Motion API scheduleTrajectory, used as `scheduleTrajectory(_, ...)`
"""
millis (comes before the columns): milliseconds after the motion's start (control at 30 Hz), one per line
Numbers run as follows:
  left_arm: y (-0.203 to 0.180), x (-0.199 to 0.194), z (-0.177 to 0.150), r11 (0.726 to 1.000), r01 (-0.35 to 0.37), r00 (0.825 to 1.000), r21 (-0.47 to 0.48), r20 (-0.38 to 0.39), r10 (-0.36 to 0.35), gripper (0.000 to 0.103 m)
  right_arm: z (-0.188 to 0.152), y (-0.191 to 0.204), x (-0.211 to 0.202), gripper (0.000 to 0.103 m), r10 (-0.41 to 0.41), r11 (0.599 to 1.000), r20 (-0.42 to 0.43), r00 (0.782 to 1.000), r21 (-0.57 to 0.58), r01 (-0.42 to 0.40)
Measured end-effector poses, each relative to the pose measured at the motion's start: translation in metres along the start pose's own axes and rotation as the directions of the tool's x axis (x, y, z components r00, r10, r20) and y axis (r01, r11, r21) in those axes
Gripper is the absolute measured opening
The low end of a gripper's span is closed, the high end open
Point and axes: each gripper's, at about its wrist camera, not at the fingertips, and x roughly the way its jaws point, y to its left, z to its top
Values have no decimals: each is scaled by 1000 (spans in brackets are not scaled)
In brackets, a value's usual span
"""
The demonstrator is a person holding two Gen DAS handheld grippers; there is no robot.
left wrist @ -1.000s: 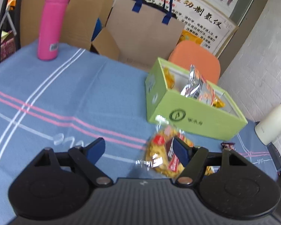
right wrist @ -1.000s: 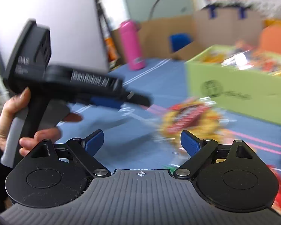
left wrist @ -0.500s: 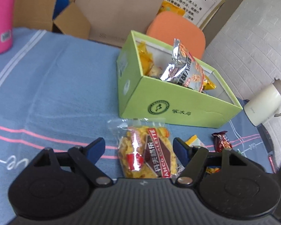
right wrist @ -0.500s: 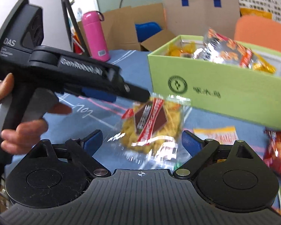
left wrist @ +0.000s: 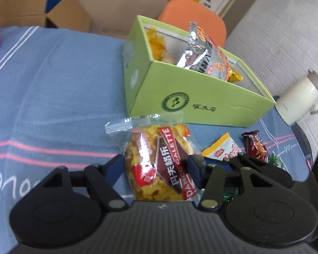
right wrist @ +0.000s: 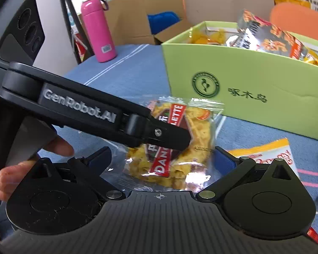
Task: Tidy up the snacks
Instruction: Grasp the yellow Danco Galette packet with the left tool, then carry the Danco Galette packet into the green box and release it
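**Galette packet gripped in front of the green box**

The galette packet (left wrist: 159, 163) is seen just in front of the green box (left wrist: 201, 105) on the table (left wrist: 53, 97), pinched by the closing left hand-held gripper (left wrist: 156, 169). The right hand-held gripper (right wrist: 162, 158) is held wide, closing slightly around it without contact.

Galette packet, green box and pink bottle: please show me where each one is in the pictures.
Galette packet (left wrist: 159, 158), left wrist view, on the red and brown label.
Green box (right wrist: 254, 97), right wrist view, on the front wall beside the round logo.
Pink bottle (right wrist: 98, 29), right wrist view, on the middle of its body.
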Motion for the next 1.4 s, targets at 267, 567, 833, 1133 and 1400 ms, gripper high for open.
scheduleTrajectory(267, -19, -52, -9, 999, -22, 995, -41, 94, 25, 46, -11, 19, -42, 44, 2, 1000, 109, 994, -29, 1)
scheduleTrajectory(567, -93, -56, 84, 995, 25, 969, 100, 243, -49, 46, 46, -11, -91, 45, -89, 992, 313, 946, -60, 113)
scheduleTrajectory(833, -158, 46, 161, 980, 92, 976, 179, 181, -125, 46, 100, -131, -83, 45, -223, 975, 234, 946, 35, 221)
scheduleTrajectory(1133, -150, 94, 164, 987, 6, 983, 162, 182, -36, 74, 91, -194, -44, 62, -169, 982, 154, 973, 106, 154)
scheduleTrajectory(1400, -150, 24, 119, 988, -20, 951, 151, 309, -28, 74, 57, -178, -107, 84, -235, 970, 305, 923, 138, 202)
